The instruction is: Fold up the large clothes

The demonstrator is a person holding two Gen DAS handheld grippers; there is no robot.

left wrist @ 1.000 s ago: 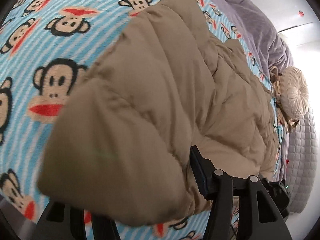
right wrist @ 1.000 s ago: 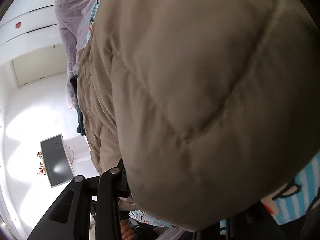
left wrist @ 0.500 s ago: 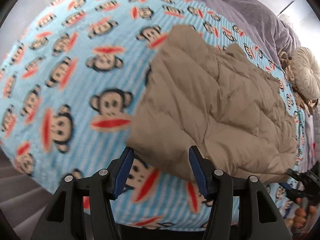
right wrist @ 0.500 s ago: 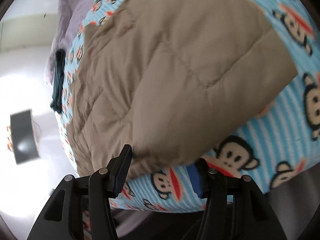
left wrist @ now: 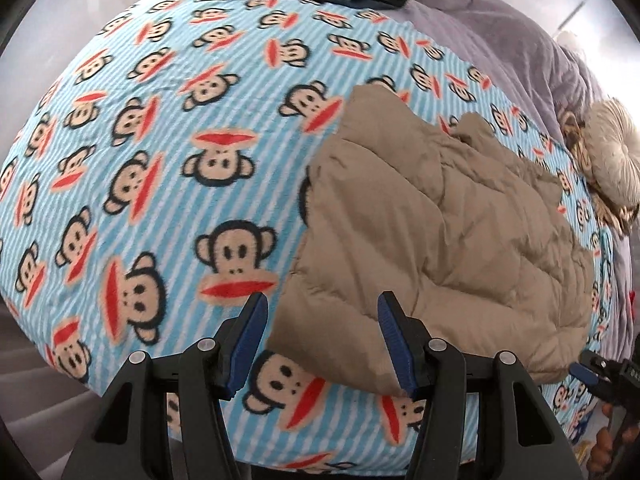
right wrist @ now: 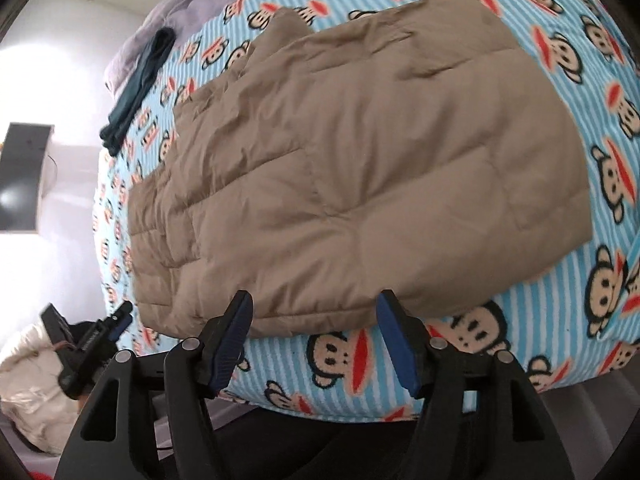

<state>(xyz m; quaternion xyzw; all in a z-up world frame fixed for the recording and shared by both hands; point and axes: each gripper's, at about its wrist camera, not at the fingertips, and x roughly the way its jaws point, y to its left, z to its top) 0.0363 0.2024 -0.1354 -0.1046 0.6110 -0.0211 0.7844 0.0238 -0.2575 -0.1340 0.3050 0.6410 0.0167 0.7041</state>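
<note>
Tan quilted jacket [right wrist: 360, 168] lies folded flat on the monkey-print bed cover [left wrist: 160, 160]. Left hand-held gripper [left wrist: 320, 344] and right hand-held gripper [right wrist: 316, 340] opening, empty. Lift clear without snagging the near hem.

No readable txt, labels, brands or nos. in either wrist view. Only graphic is the repeating cartoon monkey-face print on the blue/white striped blanket [left wrist: 168, 152], no lettering w/ it. Tan quilted coat [right wrist: 360, 168] shows no tag or logo. Small red marks on far wall too small to read.
</note>
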